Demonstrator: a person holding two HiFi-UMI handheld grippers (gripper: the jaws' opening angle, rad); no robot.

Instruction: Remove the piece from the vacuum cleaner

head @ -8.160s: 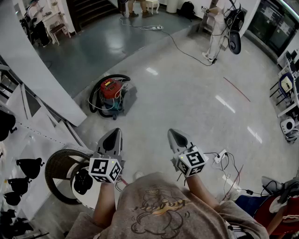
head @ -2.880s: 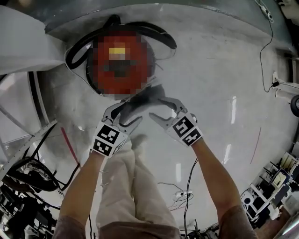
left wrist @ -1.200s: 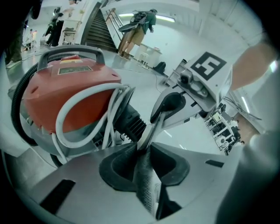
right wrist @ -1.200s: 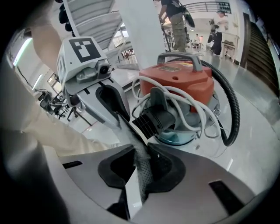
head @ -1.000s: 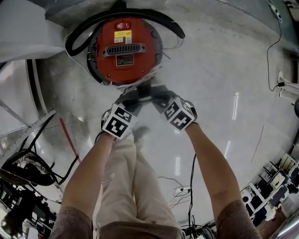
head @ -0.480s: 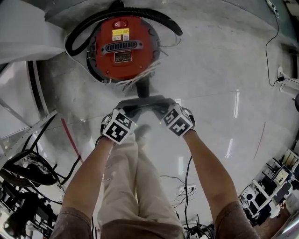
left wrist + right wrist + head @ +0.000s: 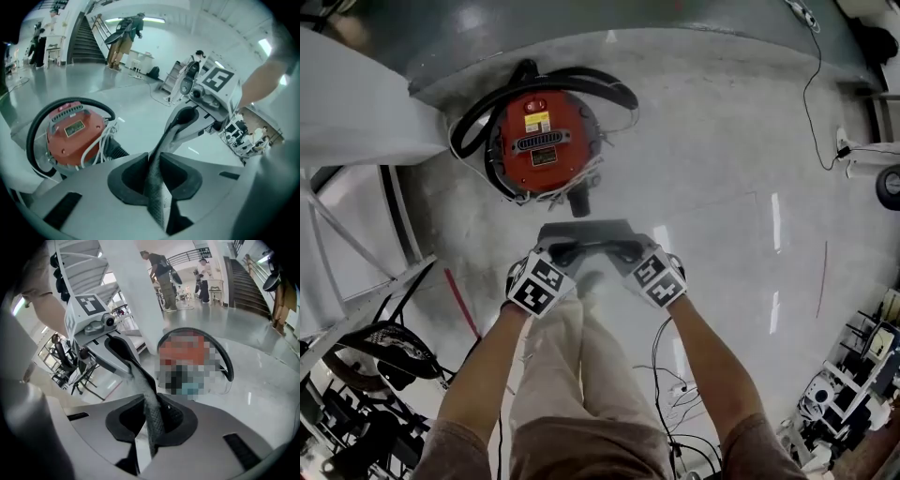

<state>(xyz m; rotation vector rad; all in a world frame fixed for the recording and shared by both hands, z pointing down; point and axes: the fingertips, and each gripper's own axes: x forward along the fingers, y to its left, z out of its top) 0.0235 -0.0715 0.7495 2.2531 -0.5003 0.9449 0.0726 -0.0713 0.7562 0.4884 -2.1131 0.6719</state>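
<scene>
The left gripper [image 7: 154,180] and right gripper [image 7: 149,420] each clamp an edge of the grey piece [image 7: 586,232], near the vacuum cleaner [image 7: 542,141] but clear of it.

We read it as a big open lab or workshop hall, polished grey floor [image 7: 722,187], wide staircase [image 7: 86,42] at the back, loose cable [image 7: 807,89] trailing over the floor, racks of gear [image 7: 853,375] crowding the edges, people [image 7: 124,33] standing about far off.
</scene>
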